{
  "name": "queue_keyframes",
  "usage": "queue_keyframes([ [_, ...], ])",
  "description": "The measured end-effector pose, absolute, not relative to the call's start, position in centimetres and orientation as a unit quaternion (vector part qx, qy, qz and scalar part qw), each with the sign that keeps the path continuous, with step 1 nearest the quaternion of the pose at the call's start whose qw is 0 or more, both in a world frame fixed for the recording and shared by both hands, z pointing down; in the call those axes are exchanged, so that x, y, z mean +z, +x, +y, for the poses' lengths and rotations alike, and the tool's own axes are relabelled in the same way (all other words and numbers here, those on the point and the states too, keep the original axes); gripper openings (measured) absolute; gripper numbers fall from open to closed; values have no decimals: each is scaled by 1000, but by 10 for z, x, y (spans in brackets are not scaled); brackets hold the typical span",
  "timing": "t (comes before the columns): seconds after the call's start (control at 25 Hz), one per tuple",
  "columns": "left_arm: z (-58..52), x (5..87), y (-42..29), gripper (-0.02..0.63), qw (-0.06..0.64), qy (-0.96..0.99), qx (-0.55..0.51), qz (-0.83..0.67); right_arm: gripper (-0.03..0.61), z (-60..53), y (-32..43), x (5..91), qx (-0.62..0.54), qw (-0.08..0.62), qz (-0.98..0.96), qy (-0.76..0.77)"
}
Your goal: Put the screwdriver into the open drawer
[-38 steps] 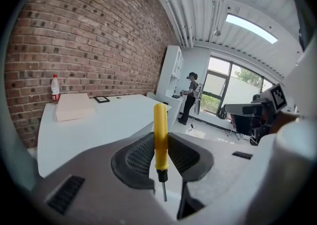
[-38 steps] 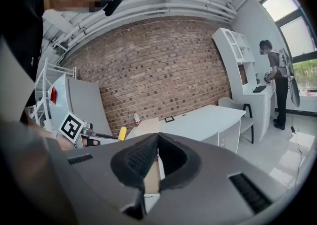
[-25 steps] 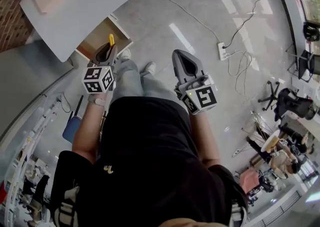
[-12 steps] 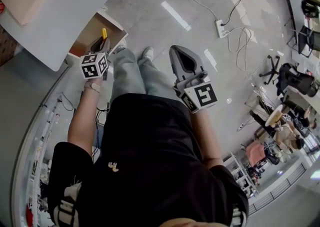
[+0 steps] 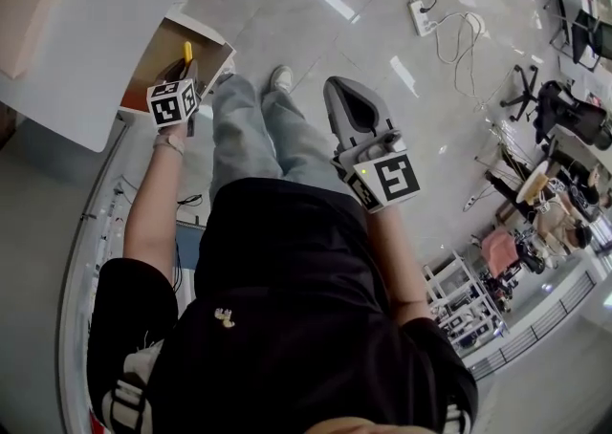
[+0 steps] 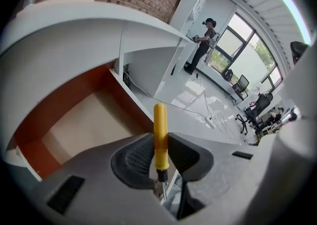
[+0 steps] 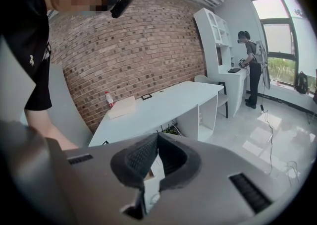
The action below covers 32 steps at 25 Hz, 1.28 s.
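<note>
My left gripper (image 6: 159,142) (image 5: 184,69) is shut on a screwdriver (image 6: 160,137) with a yellow handle that points away from me, its metal shaft toward the camera. In the head view the screwdriver (image 5: 187,52) tip of the handle hangs over the near edge of the open drawer (image 5: 153,61). The drawer (image 6: 74,120) has brown walls and a pale floor and looks bare inside. It sticks out from under a white desk (image 5: 96,31). My right gripper (image 5: 356,117) (image 7: 154,162) is held out over the floor, jaws closed, with nothing between them.
The white desk (image 7: 153,107) carries a flat tan pad (image 7: 121,106) and a bottle (image 7: 109,98). A power strip (image 5: 422,17) with cables lies on the grey floor. My legs and shoes (image 5: 280,78) stand beside the drawer. Chairs (image 5: 564,107) and another person (image 7: 250,68) are further off.
My left gripper has carried the screwdriver forward and left, closer over the open drawer. The head view has shifted. The right gripper has hardly moved.
</note>
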<state>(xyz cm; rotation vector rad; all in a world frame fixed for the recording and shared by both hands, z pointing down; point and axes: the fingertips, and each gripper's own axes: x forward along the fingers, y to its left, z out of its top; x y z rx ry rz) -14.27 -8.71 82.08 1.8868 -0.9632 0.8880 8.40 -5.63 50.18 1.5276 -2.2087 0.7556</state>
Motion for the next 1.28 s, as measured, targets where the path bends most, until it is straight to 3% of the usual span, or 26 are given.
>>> queue_keyframes([
  [0.68,-74,935,-148,81,394,742,450,-304,9,-30,71,549,313,209,-736,562],
  [1.28,-67,977,-134,81,384,736,491,-263,9,-13,75,569,337,212,-716,574],
])
